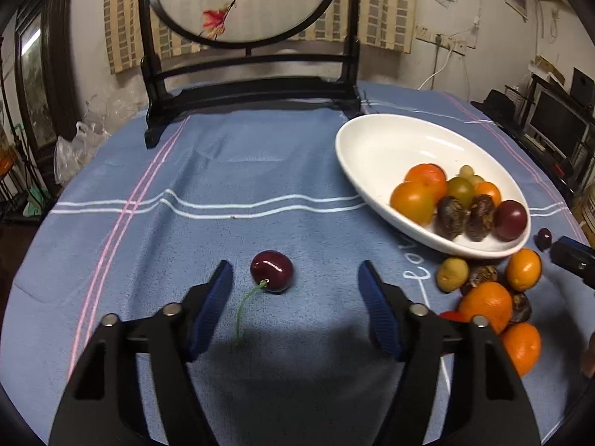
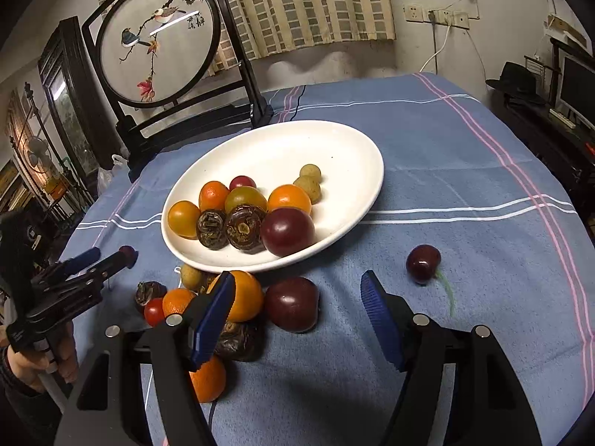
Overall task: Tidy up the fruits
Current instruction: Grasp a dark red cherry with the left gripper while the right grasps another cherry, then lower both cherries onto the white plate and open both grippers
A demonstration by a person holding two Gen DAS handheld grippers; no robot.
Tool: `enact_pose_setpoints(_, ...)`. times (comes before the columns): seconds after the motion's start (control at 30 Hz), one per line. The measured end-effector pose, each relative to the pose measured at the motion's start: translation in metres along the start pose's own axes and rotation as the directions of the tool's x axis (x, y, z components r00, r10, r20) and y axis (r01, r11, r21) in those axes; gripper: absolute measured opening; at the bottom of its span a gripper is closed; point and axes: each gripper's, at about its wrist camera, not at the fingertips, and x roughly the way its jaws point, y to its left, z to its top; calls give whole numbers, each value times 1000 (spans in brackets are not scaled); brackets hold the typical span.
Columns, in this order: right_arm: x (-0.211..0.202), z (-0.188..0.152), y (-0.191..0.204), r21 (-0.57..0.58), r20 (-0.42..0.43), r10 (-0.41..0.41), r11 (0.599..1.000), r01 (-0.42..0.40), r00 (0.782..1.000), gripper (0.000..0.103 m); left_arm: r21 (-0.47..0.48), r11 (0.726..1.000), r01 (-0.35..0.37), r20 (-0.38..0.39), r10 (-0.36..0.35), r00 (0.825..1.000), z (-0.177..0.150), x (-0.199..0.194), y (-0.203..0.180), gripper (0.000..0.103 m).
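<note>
A dark red cherry [image 1: 271, 271] with a green stem lies on the blue cloth between the fingers of my left gripper [image 1: 295, 265], nearer the left pad; the pads do not touch it. The white oval plate [image 1: 390, 148] at the right holds oranges, brown chestnuts, a plum and green fruits. My right gripper [image 2: 297, 277] stands open over a loose dark plum [image 2: 292, 304], apart from it. Beside the plum is a pile with an orange [image 2: 243, 295]. A second cherry [image 2: 423, 263] lies right of the right finger. The left gripper [image 2: 111, 254] shows at the left.
A round embroidered screen on a black stand [image 1: 245, 74] rises at the back of the table. A plastic bag [image 1: 74, 148] sits past the left edge. The cloth [image 2: 465, 148] right of the plate [image 2: 297, 148] is bare. A hand [image 2: 22, 364] holds the left gripper.
</note>
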Motion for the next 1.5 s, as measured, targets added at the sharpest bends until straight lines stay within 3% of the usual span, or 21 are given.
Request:
enact_pose_setpoints(0.1,-3,1,0,-2,13,-1,1000,1,1000,71,-24,999,-21,-37,20,999,-1,14,6,57)
enact_pose_setpoints(0.17,-3,1,0,-3,11,-1,1000,1,1000,71,-54,999,-9,-75,5,997,-1,23,12,45)
enact_pose_setpoints(0.2,-3,1,0,-4,9,-2,1000,2,1000,71,-69,998,3,-96,-10,995,-2,27,14,32)
enact_pose_setpoints(0.27,-3,1,0,-9,4,-6,1000,6,1000,71,-88,996,11,-105,-20,994,-1,30,18,24)
enact_pose_setpoints(0.37,-6,2,-4,-18,-3,-26,1000,26,1000,71,-129,991,24,-102,-37,994,-2,24,24,24)
enact_pose_setpoints(0.57,-19,8,-43,81,23,-103,992,101,994,71,-108,993,40,9,-40,999,3,-4,15,24)
enact_pose_setpoints(0.7,-14,9,-65,135,-3,-168,977,167,986,71,-86,994,63,-2,-63,998,4,-5,8,24)
enact_pose_setpoints(0.8,2,6,-63,99,-32,-229,968,231,973,70,-86,993,79,-4,-80,997,4,-7,7,24)
enact_pose_setpoints(0.9,15,5,-61,71,-49,-234,969,237,971,46,-85,992,97,-3,-98,995,3,-8,4,24)
enact_pose_setpoints(1.1,36,6,-62,37,-48,-303,952,305,952,46,-65,991,115,-10,-116,993,0,-8,-2,24)
enact_pose_setpoints(1.17,43,7,-59,8,-62,-307,951,308,950,40,-56,991,121,-12,-121,993,0,-8,-5,24)
enact_pose_setpoints(1.2,47,6,-60,-1,-77,-312,950,313,947,30,-54,991,123,-13,-124,992,0,-7,-5,24)
enact_pose_setpoints(1.4,27,8,-63,62,-30,-266,961,268,963,29,-60,988,142,-14,-143,990,0,-8,-4,24)
enact_pose_setpoints(1.5,11,8,-58,95,9,-174,980,173,985,29,-56,988,143,-10,-143,990,0,-9,-5,24)
